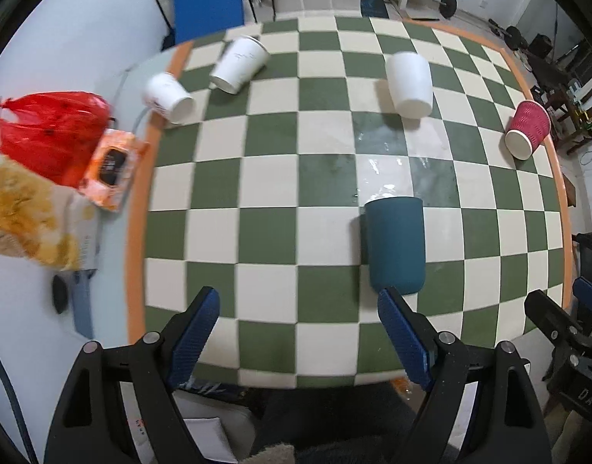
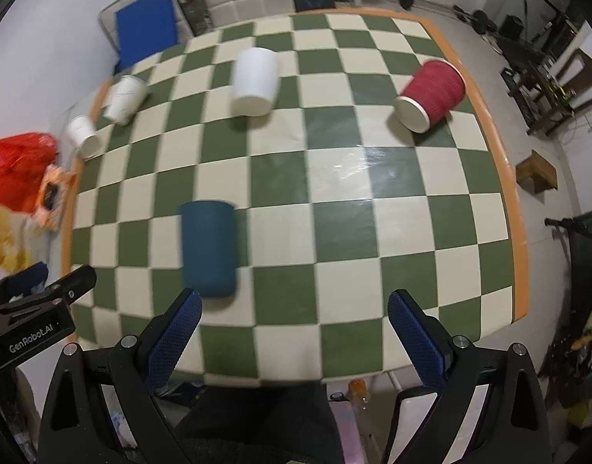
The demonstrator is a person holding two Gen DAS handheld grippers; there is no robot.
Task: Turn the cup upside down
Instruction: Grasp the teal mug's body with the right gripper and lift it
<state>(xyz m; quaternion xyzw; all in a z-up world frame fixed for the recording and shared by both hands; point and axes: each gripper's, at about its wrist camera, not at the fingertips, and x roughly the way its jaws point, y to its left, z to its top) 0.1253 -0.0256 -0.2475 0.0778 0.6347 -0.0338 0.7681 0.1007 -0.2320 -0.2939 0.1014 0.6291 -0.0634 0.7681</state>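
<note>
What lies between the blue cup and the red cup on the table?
Nothing stands between the blue cup and the red cup: only bare checkered cloth with a wet, shiny patch, best seen in the right wrist view.

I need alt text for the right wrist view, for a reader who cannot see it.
A teal cup stands on a green-and-cream checkered table, just beyond the open right gripper. Farther off stand three white cups, the largest mid-table, and a red cup at right. The left gripper shows at the left edge.
</note>
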